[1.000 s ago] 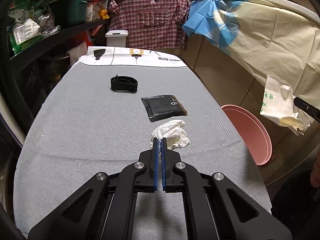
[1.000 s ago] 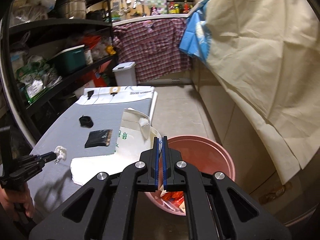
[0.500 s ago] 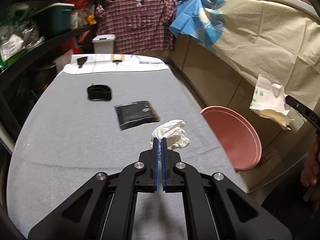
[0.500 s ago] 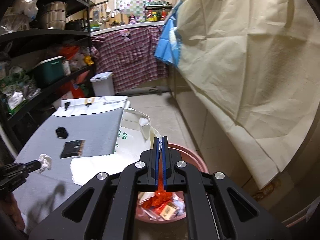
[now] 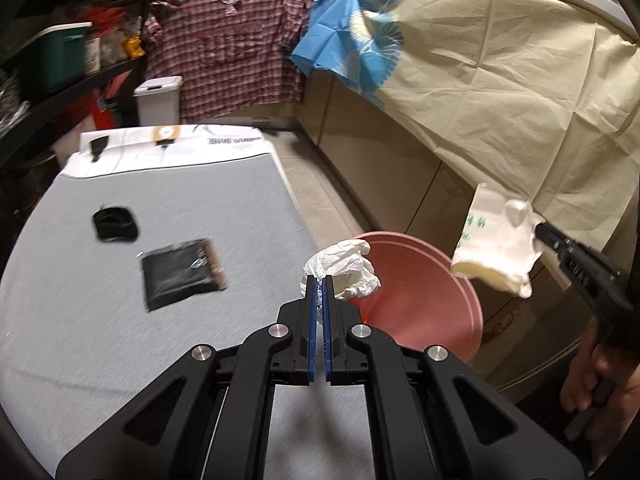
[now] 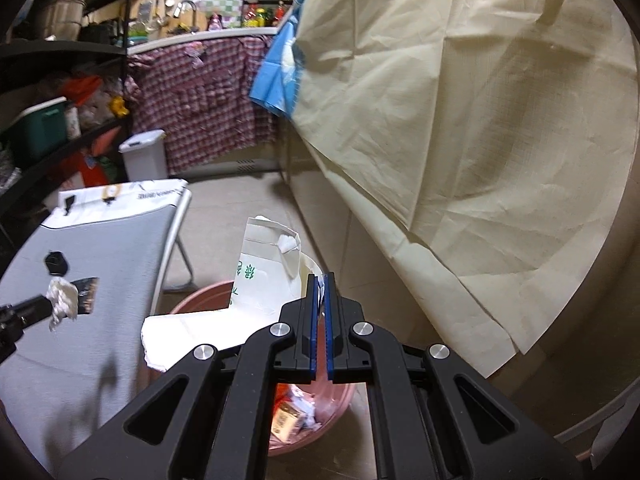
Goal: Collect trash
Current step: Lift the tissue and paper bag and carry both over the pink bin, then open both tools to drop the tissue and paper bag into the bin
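Left gripper (image 5: 319,280): jaws drawn narrow, pinching a crumpled white tissue (image 5: 344,268) at centre frame of the left wrist view. The wad projects above and right of the blue pads, over the near-right edge of the grey table (image 5: 120,320) and against the rim of the pink bin (image 5: 432,292). In the right wrist view the same tissue (image 6: 62,298) shows at mid-left, held off the table surface at the gripper tip.

Right gripper (image 6: 319,280): jaws narrow, clamped on a torn white paper carton (image 6: 256,280) with green print. The carton spreads left and up from the pads and hangs over the bin (image 6: 316,408), covering most of the opening; only the near part is visible, lower centre, with wrappers and a small box (image 6: 286,420) inside. In the left wrist view the carton (image 5: 496,248) sits at mid-right, above and just right of the bin rim, the black gripper body running off lower right to the person's hand (image 5: 600,384).

Remaining on the table, left half of the left wrist view: a flat black pouch (image 5: 180,276) and, beyond it, a black strap loop (image 5: 115,224). Both blurred. Well apart from the tissue.

Surroundings: cream sheet (image 5: 500,92) draped over the counter fills upper right; blue cloth (image 5: 348,52) and a plaid shirt (image 5: 224,64) hang along the top; small white lidded bin (image 5: 158,100) on the floor past the table's far end; dark shelving (image 5: 48,60) with a green box at upper left.
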